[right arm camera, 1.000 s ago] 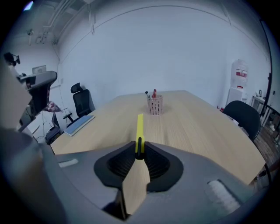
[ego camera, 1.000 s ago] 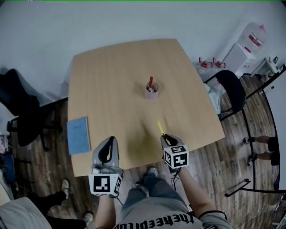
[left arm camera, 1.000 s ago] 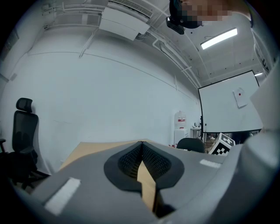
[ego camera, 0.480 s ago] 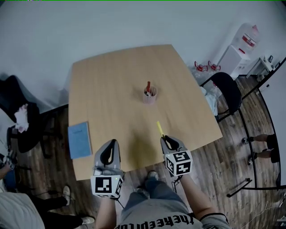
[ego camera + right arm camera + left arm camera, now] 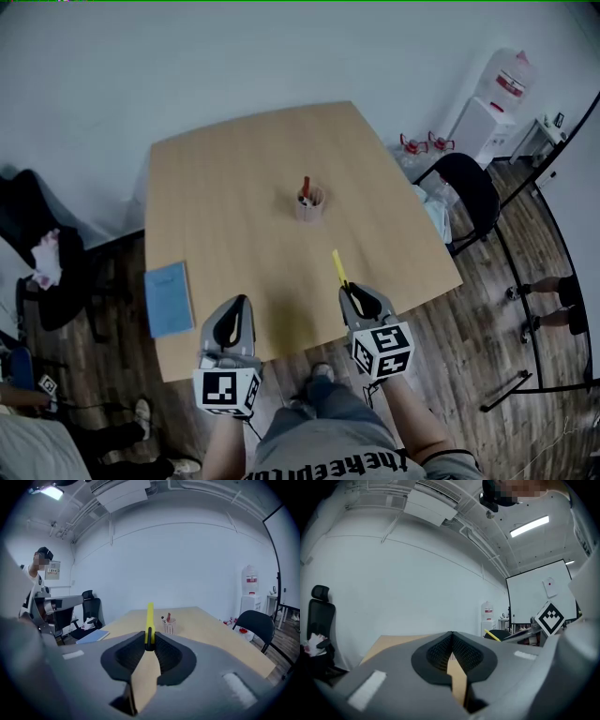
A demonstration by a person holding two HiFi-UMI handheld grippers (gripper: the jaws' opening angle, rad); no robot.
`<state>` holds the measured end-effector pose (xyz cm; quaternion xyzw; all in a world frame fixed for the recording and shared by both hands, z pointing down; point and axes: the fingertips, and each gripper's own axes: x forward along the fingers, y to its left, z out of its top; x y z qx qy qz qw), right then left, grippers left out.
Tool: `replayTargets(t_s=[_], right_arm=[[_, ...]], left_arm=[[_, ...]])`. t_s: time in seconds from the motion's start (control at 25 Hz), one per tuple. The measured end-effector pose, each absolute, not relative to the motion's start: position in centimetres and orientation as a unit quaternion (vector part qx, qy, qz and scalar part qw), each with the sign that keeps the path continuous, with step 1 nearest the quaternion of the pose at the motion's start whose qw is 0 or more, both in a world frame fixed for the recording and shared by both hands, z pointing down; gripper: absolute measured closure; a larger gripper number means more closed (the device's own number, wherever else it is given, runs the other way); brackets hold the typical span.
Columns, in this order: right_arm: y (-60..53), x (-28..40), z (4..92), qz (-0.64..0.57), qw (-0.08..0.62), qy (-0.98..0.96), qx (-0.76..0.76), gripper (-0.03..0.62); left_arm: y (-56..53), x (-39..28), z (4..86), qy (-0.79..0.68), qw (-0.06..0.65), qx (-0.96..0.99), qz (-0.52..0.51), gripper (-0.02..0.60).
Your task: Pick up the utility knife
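- The right tool (image 5: 149, 644) is closed on the utility knife (image 5: 149, 620). Its two dark pads pinch only the near end of the yellow body.
- Most of the knife sticks out forward past the pads, pointing away from the person. It appears to be held clear above the bench (image 5: 234, 169), over the near right part.
- The left tool (image 5: 451, 651) has its jaws together with nothing between them. It hangs level over the near edge of the bench, well apart from the knife.
- Further out, a pen cup (image 5: 310, 202) stands near the middle of the bench, and a blue notebook (image 5: 169, 298) lies at the left edge.
- Risk: the grip is short and sits at one end, so the long free part could lever downward or twist between the pads during a quick move or tilt.
- Risk: if the pinch slackens, the knife could slide out forward and drop onto the bench. Near the edge, it could fall toward the person's legs and the floor.
- Risk: a wide forward swing could knock the knife's tip into the pen cup.
- I cannot tell whether the blade is out, so a drop should be treated as hazardous.
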<state>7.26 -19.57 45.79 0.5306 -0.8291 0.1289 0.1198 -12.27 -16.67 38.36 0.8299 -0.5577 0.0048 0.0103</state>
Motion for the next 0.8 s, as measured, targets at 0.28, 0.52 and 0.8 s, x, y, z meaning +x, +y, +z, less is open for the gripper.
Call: replayTargets(t_s=[0.28,0.52,0.8], right_arm=[[-18.1,7.5,42.9,0.098,0.087,-0.831,0.540,0.528],[-16.8,7.8,41.0,0.080,0.062,-0.832,0.546,0.528],[-15.3,8.1,39.0,0.051,0.039,-0.833,0.550,0.528]], left_arm=[[-15.9,-11.8,38.0,-0.549,0.002,0.836,0.002,0.561],[-15.0,-11.3,37.3,-0.544,-0.002,0.839,0.003,0.561],[-14.0,-11.0,37.3,-0.537,-0.011,0.843,-0.001,0.561]])
